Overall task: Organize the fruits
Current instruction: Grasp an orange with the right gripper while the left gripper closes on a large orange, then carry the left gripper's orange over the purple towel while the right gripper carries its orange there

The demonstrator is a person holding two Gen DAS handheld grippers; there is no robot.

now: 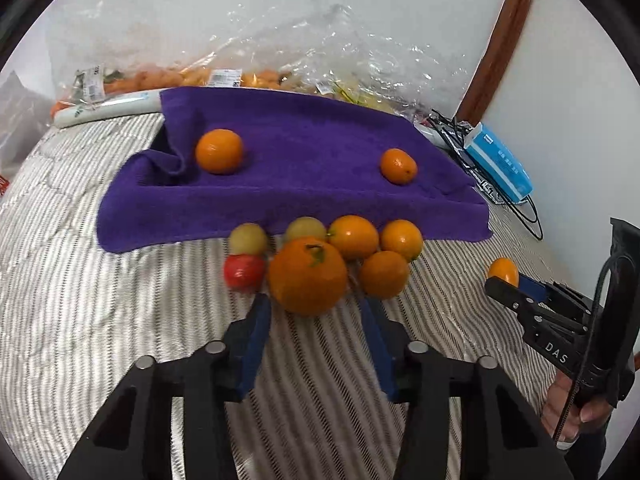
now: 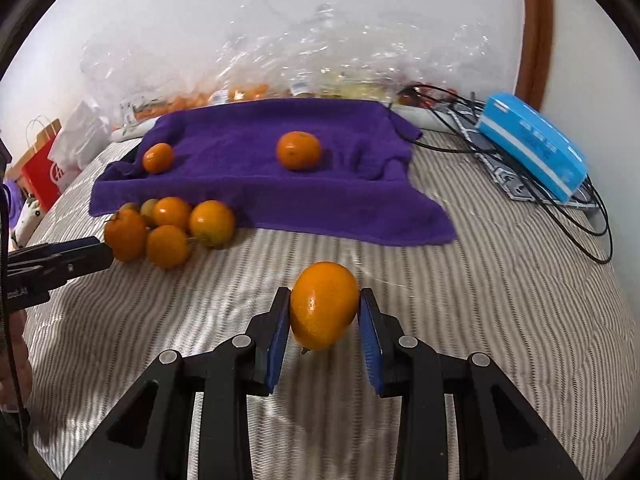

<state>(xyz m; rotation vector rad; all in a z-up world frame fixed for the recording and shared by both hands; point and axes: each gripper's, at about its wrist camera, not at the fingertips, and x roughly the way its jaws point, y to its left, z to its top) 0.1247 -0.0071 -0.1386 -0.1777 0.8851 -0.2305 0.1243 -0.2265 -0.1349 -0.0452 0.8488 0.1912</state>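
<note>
Two oranges (image 2: 298,151) lie on the purple towel (image 2: 260,184) | cluster of fruit (image 1: 324,258) waits off it on the striped bed (image 2: 460,320) — left gripper (image 1: 316,304) jaws apart around one | right gripper (image 2: 324,312) jaws clamped on a small orange (image 2: 323,304) — task looks early.

a striped bed (image 2: 440,280) carries a purple towel (image 2: 280,196) at the far middle, a fruit cluster (image 2: 172,228) near-left of it, and a blue box (image 2: 532,148) far right.

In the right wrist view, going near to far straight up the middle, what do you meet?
Orange between the jaws → bare striped bedcover → purple towel → orange on the towel → clear plastic bags by the wall.
</note>
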